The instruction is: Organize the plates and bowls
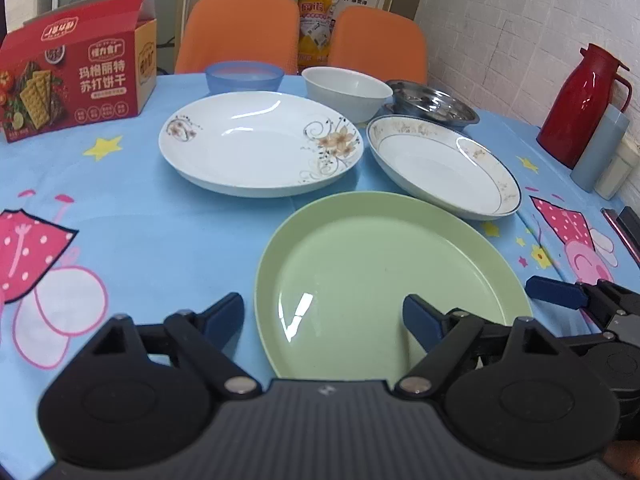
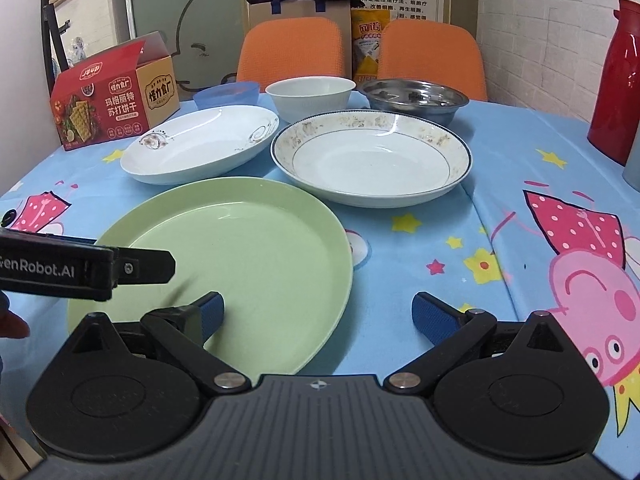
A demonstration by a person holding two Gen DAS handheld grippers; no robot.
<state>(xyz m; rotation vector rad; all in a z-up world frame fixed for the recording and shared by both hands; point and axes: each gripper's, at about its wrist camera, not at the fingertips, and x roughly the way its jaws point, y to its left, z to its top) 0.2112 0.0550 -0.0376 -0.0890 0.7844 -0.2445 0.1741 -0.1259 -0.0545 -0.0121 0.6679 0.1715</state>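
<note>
A green plate (image 1: 384,276) lies nearest on the table; it also shows in the right wrist view (image 2: 240,256). Behind it lie a white flowered plate (image 1: 260,144) (image 2: 200,144) and a white blue-rimmed plate (image 1: 440,168) (image 2: 372,160). Further back stand a blue bowl (image 1: 244,76) (image 2: 228,94), a white bowl (image 1: 346,90) (image 2: 310,96) and a steel bowl (image 1: 432,106) (image 2: 414,100). My left gripper (image 1: 324,320) is open over the green plate's near left rim. My right gripper (image 2: 318,316) is open over its near right rim. Both are empty.
A red cracker box (image 1: 76,76) stands at the table's back left. A red thermos (image 1: 580,104) and a grey cup (image 1: 598,148) stand at the right edge. Two orange chairs (image 1: 240,32) are behind the table. The blue cartoon tablecloth (image 1: 160,240) covers the table.
</note>
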